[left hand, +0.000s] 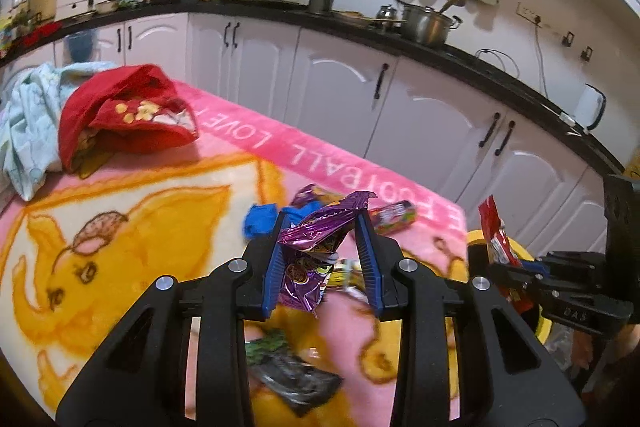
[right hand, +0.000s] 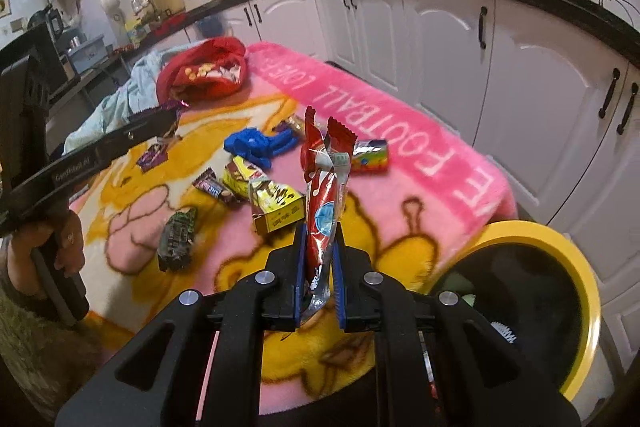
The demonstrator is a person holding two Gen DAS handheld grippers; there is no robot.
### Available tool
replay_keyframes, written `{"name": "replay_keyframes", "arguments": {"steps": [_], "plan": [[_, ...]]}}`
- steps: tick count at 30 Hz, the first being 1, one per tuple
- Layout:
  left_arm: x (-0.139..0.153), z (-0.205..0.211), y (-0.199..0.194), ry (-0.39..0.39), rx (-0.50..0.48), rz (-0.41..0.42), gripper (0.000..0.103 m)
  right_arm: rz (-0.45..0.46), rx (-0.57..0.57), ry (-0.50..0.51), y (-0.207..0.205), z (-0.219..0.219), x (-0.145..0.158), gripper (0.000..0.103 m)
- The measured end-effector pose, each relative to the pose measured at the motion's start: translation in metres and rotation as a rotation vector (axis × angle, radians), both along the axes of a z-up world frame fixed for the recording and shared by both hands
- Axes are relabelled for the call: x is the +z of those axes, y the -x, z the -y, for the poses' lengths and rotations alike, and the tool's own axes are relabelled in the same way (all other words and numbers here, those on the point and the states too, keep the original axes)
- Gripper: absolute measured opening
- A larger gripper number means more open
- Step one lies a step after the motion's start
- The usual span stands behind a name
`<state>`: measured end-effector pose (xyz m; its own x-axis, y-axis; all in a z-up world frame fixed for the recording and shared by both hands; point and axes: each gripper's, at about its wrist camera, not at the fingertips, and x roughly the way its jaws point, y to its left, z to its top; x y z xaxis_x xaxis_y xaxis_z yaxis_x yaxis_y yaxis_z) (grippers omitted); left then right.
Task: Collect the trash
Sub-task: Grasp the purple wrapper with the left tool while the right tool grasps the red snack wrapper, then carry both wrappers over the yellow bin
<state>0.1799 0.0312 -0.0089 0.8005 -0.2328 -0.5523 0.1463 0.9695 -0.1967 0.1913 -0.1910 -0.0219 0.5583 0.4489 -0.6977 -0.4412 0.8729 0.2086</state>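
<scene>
Between the left gripper's (left hand: 322, 223) blue fingers (left hand: 370, 251): a crumpled purple wrapper (left hand: 316, 239), pinched tight, lifted clear of the blanket (left hand: 168, 227). Just past those fingertips, a blue glove (left hand: 260, 221) and a rainbow candy tube (left hand: 394, 217), both flat on the pink fleece. Below the fingers, nearer the camera, a dark green wrapper (left hand: 288, 375), blurred. Far off to the left, a red cloth (left hand: 128, 115) heaped against pale blue fabric (left hand: 28, 131).

Between the right gripper's (right hand: 320, 227) fingers (right hand: 298, 251): a red wrapper (right hand: 324, 195), clamped and standing upright, serrated top pointing away. Left of those fingers, on the blanket (right hand: 400, 155), a yellow box (right hand: 274, 207), a second yellow packet (right hand: 244, 177) and a small brown bar (right hand: 212, 187). Further left, the dark green wrapper (right hand: 178, 239). Beyond the fingertips, the glove (right hand: 256, 145) and the tube (right hand: 370, 157). Right of the fingers and lower, a yellow-rimmed bin (right hand: 576, 267), mouth dark, beside the blanket's edge. At far left, a hand (right hand: 64, 243) on the other gripper's handle.
</scene>
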Motion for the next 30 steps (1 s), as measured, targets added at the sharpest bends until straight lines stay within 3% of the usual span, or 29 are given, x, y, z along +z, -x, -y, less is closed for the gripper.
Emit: {"name": "replay_keyframes", "arguments": {"steps": [16,30], "plan": [[0.017,0.072,0.013,-0.003,-0.120,0.046,0.026,0.078,-0.101,-0.047,0.013,0.074,0.033,0.012],[0.016,0.131,0.019,-0.014,-0.228,0.053,0.026,0.091,-0.197,-0.076,0.021,0.134,0.037,0.012]]}}
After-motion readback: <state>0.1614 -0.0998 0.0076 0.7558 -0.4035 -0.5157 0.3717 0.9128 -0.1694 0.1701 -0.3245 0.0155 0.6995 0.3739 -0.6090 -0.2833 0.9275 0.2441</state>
